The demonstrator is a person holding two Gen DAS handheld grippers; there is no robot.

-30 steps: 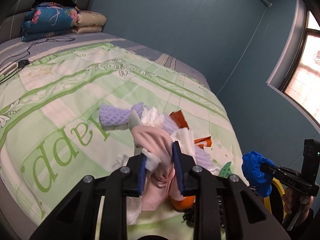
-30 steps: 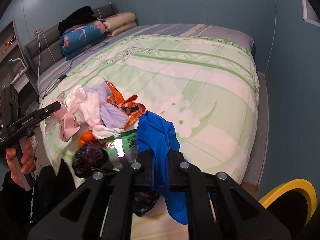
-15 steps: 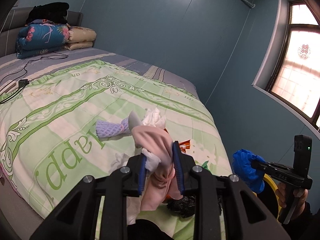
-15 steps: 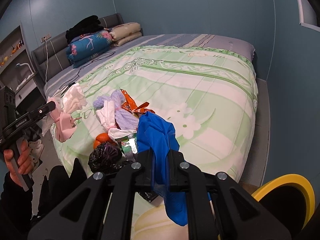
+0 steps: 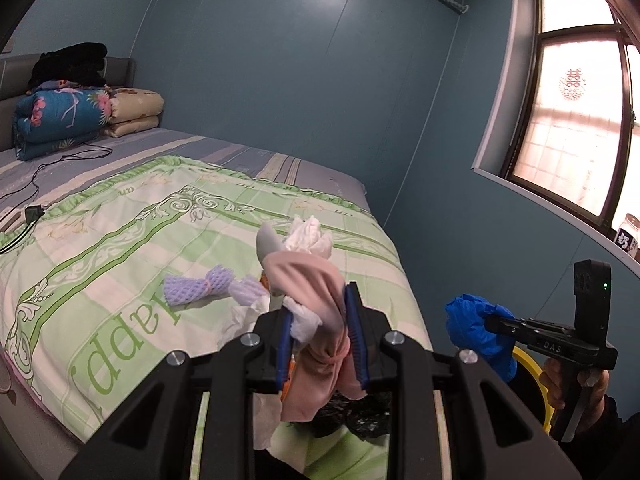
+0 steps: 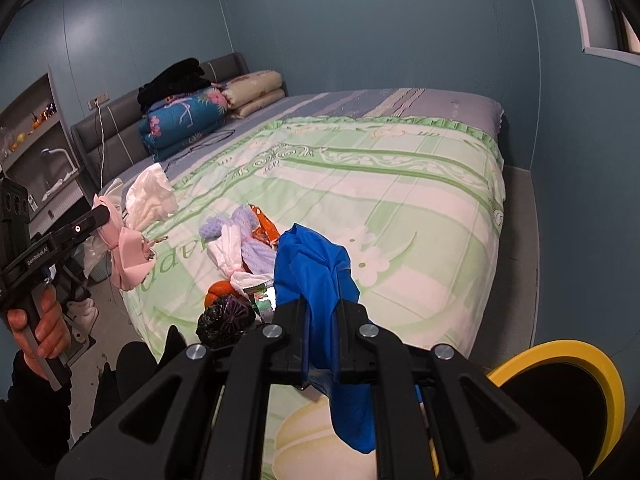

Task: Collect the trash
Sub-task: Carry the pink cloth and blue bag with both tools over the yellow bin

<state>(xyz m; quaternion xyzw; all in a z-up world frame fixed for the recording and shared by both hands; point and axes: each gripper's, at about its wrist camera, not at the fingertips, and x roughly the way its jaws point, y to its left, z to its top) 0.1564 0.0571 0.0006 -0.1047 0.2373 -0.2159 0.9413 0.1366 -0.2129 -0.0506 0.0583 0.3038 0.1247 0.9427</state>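
Left hand-held gripper (image 5: 320,336) pinches pink cloth (image 5: 320,300), right hand-held gripper (image 6: 322,336) blue bag (image 6: 316,264), both hiding litter underneath.

Pink cloth (image 5: 316,300); blue glove (image 6: 316,264)

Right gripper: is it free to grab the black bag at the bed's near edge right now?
Probably not. The right gripper is shut on the blue plastic, so its fingers are occupied. The black bag lies uncovered just below-left; nothing else blocks it.
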